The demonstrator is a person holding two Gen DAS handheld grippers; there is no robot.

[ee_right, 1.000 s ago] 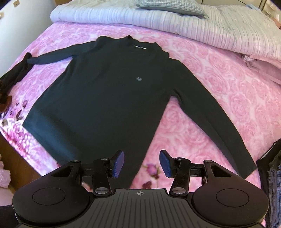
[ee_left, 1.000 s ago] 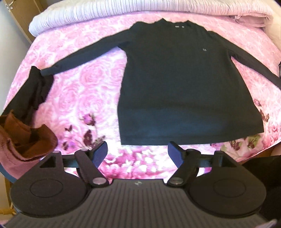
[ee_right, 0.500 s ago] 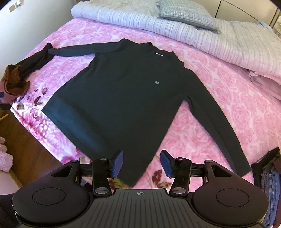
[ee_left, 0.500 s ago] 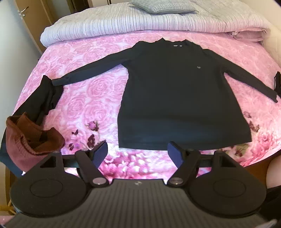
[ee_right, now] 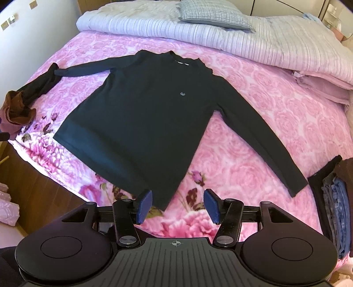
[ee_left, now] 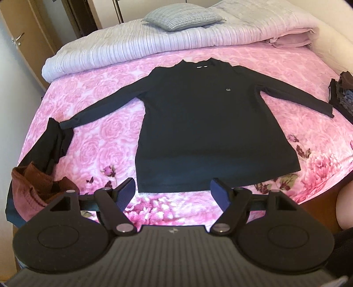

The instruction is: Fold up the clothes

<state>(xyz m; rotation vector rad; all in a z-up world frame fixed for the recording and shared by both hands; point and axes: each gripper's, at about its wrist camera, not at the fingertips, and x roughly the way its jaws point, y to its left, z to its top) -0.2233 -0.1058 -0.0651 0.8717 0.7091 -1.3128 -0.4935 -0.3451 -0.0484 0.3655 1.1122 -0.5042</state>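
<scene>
Item: dark long-sleeved top (ee_left: 211, 123), laid flat face-up on pink floral bedspread (ee_left: 106, 132), sleeves spread, ready for folding. Left gripper (ee_left: 174, 194): jaws apart, empty. Right gripper (ee_right: 177, 204): jaws opening, empty.

Bed (ee_left: 103, 123) under pink rose-print cover, daylight bright across it. Pale ribbed quilt (ee_left: 136, 48) rolled at head, grey checked pillow (ee_left: 183, 18) on top. Wooden door (ee_left: 24, 37) left; wood floor (ee_right: 37, 183) beside bed.

Clear bedspread (ee_left: 106, 132) around spread sweater (ee_left: 209, 132)
</scene>
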